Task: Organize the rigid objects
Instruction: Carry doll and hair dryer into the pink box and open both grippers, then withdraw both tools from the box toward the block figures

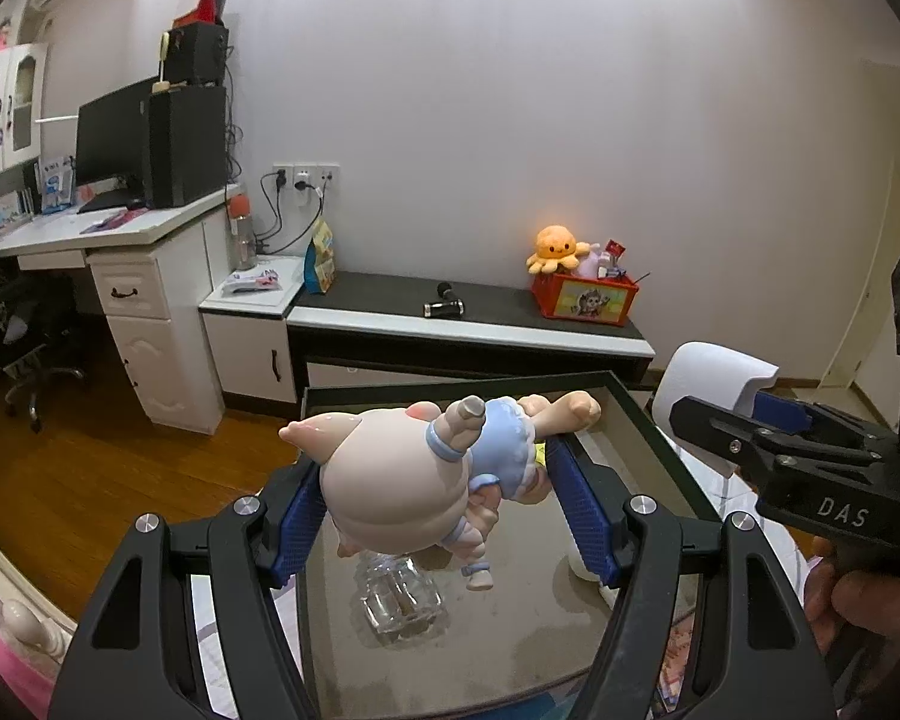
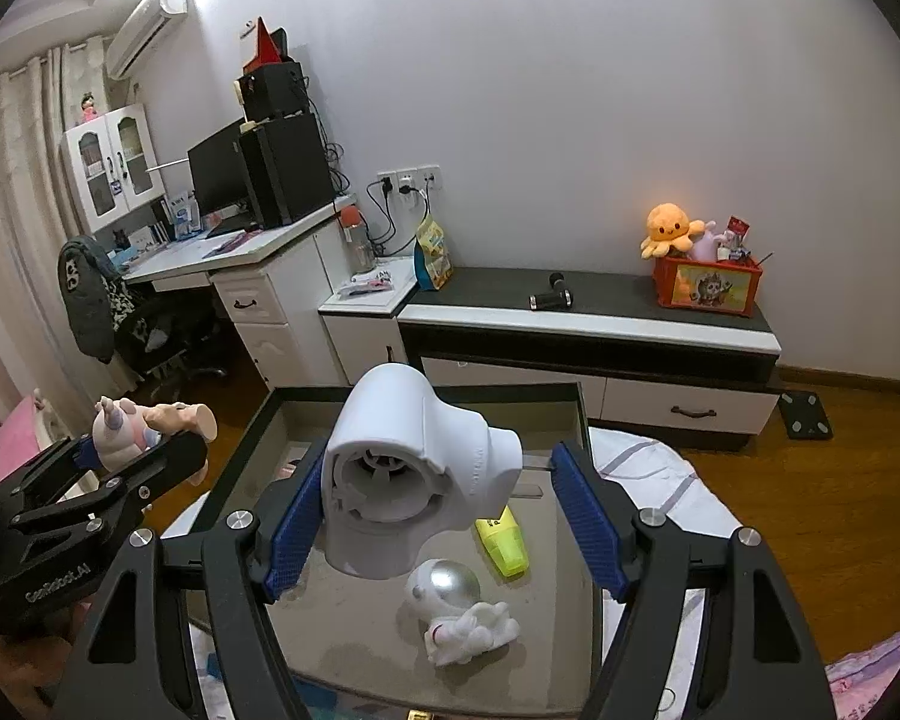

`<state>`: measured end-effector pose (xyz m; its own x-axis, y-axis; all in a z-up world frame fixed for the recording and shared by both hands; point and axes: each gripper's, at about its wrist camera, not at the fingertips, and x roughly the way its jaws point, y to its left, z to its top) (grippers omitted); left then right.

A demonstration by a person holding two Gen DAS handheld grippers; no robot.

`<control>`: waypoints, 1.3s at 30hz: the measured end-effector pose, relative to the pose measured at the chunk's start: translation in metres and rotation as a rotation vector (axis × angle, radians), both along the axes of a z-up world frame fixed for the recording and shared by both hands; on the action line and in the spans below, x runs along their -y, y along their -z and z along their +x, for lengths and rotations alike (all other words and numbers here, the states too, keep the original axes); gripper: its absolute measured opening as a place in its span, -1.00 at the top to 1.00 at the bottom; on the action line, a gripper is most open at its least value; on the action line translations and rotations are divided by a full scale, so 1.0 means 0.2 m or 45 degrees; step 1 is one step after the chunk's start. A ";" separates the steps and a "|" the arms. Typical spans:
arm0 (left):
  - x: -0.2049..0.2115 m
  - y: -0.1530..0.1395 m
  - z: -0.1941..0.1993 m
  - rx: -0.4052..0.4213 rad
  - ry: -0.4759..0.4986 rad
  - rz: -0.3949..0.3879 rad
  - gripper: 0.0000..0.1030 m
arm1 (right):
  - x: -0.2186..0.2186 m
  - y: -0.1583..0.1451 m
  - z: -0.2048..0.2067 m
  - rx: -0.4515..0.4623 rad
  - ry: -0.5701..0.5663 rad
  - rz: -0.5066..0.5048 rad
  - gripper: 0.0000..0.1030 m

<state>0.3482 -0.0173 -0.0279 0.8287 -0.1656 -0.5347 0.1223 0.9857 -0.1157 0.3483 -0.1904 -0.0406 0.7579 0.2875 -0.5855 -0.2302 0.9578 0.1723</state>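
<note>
My left gripper [image 1: 432,459] is shut on a pale doll [image 1: 390,480] with a horned head and a blue dress, held sideways above a dark-rimmed tray [image 1: 648,420]. The right wrist view shows that gripper [image 2: 144,444] and doll [image 2: 120,426] at the left edge. My right gripper [image 2: 439,456] is shut on a white plastic appliance [image 2: 408,462], its round opening towards the camera; the left pad presses its body. In the tray [image 2: 510,389] lie a clear plastic bottle [image 1: 402,600], a white astronaut figure [image 2: 456,612] and a yellow highlighter [image 2: 504,546].
The tray rests on a bed with striped bedding [image 2: 648,462]. Beyond it stands a low cabinet [image 2: 588,324] bearing a red toy box [image 2: 708,288] with an orange octopus plush [image 2: 669,231] and a black tool [image 2: 552,297]. A desk with monitor [image 2: 216,174] and chair [image 2: 150,324] stand left.
</note>
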 end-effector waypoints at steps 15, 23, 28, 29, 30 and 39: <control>0.05 0.12 0.13 -0.100 -0.010 0.055 -0.60 | -0.01 0.16 0.14 -0.100 -0.024 -0.022 -0.48; 0.03 0.05 0.02 -0.005 -0.060 0.076 -1.00 | 0.03 0.16 0.11 -0.111 0.032 -0.017 -1.00; 0.00 0.00 -0.08 0.018 -0.086 0.066 -1.00 | 0.06 0.12 0.03 -0.094 0.074 -0.023 -1.00; -0.01 0.00 -0.10 0.022 -0.090 0.065 -1.00 | 0.07 0.10 0.01 -0.086 0.078 -0.020 -1.00; -0.02 -0.02 -0.13 0.028 -0.096 0.062 -1.00 | 0.07 0.09 -0.01 -0.082 0.081 -0.020 -1.00; -0.11 -0.08 -0.38 0.055 -0.134 0.039 -1.00 | 0.11 -0.02 -0.24 -0.027 0.111 -0.005 -1.00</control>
